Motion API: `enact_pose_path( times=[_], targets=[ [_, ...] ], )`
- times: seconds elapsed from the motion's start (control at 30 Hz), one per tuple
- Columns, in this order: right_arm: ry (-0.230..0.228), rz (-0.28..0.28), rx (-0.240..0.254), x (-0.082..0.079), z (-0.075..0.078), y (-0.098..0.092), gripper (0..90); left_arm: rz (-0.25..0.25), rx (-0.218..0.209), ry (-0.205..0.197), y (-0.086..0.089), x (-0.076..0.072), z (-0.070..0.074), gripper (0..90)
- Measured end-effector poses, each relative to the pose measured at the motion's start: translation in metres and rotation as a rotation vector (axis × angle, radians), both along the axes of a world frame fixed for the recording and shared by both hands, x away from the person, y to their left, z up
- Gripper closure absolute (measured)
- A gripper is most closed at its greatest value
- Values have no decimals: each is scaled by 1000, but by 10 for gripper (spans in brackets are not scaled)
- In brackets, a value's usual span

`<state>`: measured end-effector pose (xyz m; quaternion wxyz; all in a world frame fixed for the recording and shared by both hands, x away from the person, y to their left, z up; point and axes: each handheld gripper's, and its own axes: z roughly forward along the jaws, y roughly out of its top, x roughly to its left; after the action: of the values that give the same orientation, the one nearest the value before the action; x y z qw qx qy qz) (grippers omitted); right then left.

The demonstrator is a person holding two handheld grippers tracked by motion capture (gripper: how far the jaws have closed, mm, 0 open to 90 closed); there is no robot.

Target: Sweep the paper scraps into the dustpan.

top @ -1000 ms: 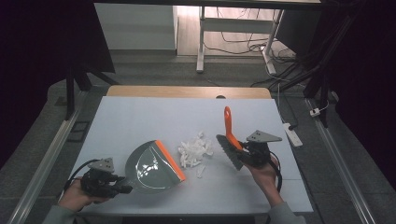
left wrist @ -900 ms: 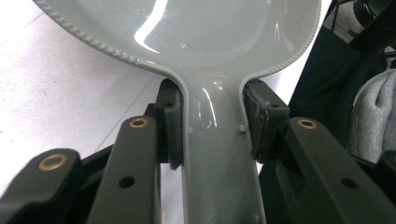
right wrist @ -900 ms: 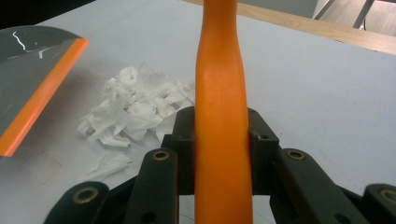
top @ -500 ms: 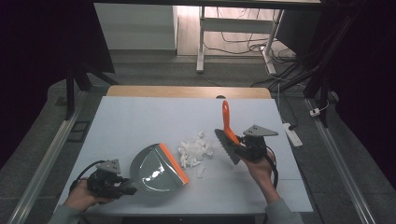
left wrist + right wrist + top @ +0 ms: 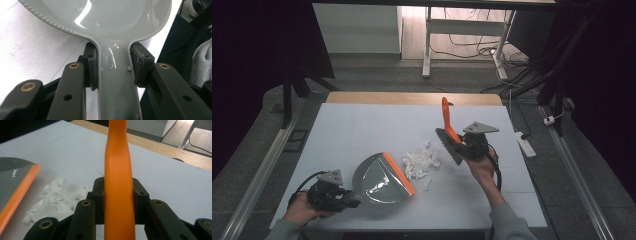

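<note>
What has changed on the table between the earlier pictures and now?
The right gripper, shut on the orange-handled brush, moved a little left toward the white paper scraps. The left gripper kept its hold on the grey dustpan, which shifted only slightly. The scraps stayed in place, and nothing was let go.

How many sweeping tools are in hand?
2. The dustpan lies near the table's front left, its handle clamped by the left tongs. The brush is raised right of the paper scraps, held by the right tongs.
</note>
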<state>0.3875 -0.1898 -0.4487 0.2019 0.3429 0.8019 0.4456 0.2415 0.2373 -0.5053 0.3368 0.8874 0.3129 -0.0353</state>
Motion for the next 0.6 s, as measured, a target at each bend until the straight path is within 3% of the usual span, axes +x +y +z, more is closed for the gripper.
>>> enact_pose_path(
  times=[0.6],
  targets=[
    [55, -9, -37, 24, -14, 17, 700, -10, 20, 21, -6, 4, -4, 613]
  ],
)
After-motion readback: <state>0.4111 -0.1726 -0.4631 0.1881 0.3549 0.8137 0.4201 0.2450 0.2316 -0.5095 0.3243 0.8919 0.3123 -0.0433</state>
